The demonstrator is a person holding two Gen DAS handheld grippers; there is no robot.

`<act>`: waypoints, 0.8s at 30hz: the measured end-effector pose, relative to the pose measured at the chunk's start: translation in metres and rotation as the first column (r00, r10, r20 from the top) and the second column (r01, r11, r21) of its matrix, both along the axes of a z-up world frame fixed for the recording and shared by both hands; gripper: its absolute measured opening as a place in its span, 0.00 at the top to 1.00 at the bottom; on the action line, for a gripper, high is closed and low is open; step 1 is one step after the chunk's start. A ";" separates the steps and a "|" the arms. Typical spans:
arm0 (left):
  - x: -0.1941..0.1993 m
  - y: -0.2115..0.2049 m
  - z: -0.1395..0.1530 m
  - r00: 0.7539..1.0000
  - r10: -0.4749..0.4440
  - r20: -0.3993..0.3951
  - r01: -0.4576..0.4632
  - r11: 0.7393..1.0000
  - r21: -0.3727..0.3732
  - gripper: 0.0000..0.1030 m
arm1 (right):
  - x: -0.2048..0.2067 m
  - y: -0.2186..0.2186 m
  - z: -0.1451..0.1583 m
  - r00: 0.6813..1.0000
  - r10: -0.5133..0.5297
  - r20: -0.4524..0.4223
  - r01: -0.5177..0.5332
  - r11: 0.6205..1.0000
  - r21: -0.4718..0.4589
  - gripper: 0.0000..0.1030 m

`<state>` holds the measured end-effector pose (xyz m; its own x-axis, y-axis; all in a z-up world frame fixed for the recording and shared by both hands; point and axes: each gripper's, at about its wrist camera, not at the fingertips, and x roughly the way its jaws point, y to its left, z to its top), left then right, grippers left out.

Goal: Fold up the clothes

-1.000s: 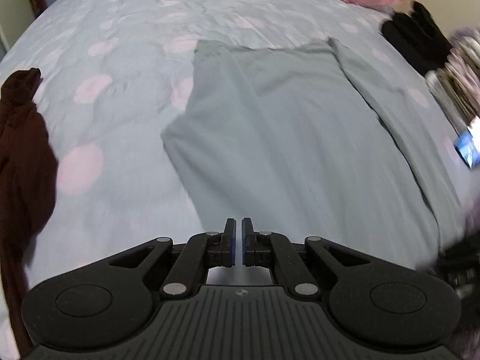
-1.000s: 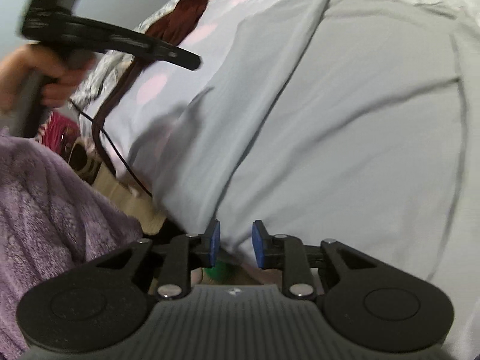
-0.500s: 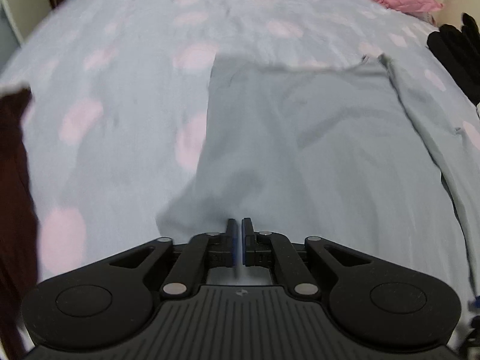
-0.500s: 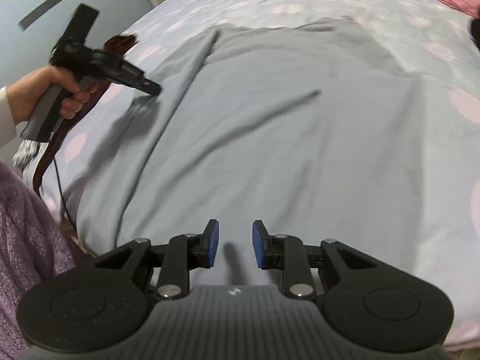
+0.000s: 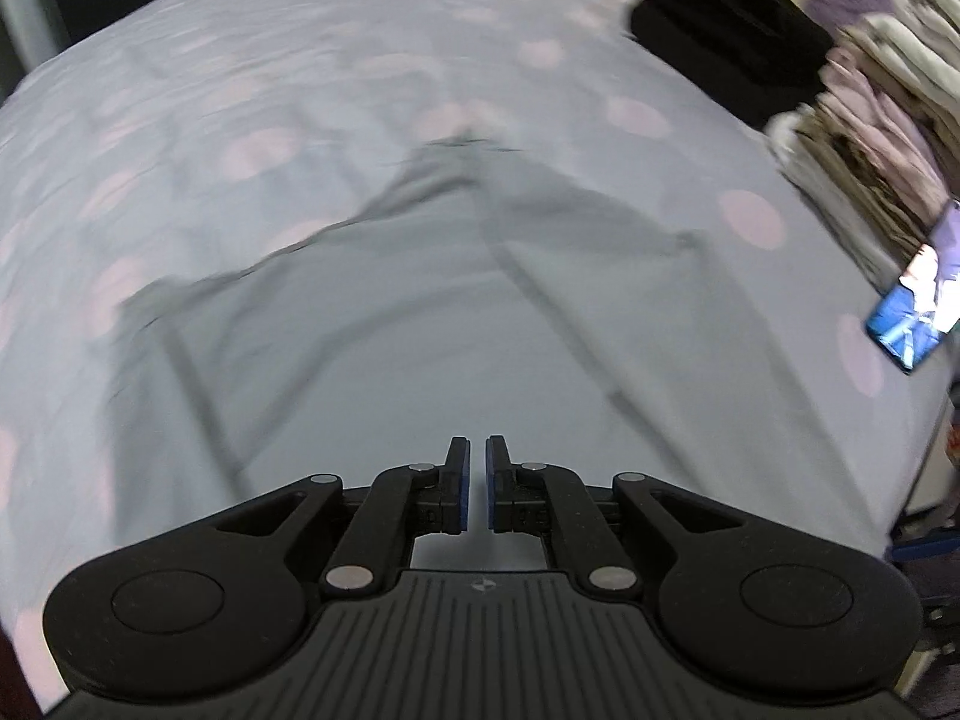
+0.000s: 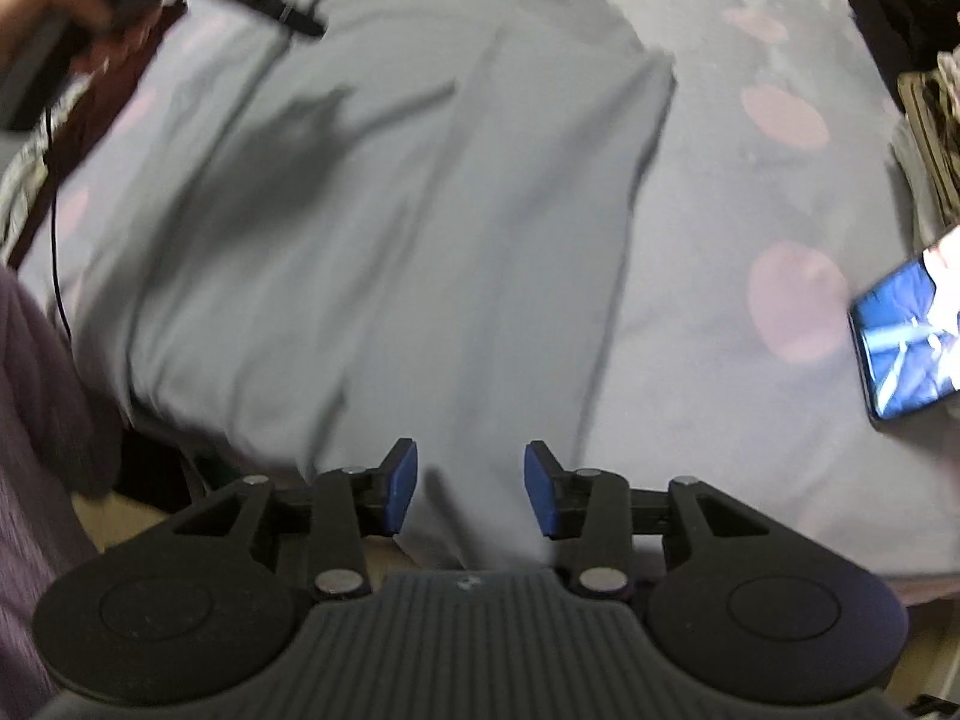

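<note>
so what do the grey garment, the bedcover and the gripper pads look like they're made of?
Grey garment: thin, matte knit, probably cotton jersey; it lies limp with soft creases. Bedcover: matte woven fabric, pale blue-grey with printed pink dots, finely wrinkled. Pads on the right gripper: blue, smooth, likely rubber or soft plastic, on black hard-plastic fingers. Blur leaves the weave unclear.

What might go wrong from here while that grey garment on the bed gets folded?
The phone lies lit on the bedspread, right of the grey garment; a sweeping fold might knock it. The right gripper is open over the garment's near hem at the bed's edge, so a shallow pinch could let the cloth slide off. The left gripper looks nearly shut with nothing in it, so it may miss its side unless opened.
</note>
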<state>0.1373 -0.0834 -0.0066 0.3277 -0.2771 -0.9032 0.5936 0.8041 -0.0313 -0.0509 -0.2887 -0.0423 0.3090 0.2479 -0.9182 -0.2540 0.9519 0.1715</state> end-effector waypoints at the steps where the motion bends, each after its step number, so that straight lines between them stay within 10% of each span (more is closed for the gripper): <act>1: 0.001 -0.013 0.001 1.000 -0.017 -0.009 0.017 1.000 0.000 0.90 | 0.000 -0.003 -0.001 1.000 0.001 -0.006 -0.001 1.000 0.004 0.58; 24: 0.072 -0.195 -0.055 0.959 0.115 -0.257 -0.090 0.990 0.106 0.80 | 0.000 -0.040 -0.010 0.998 0.030 -0.056 -0.025 0.994 0.102 0.56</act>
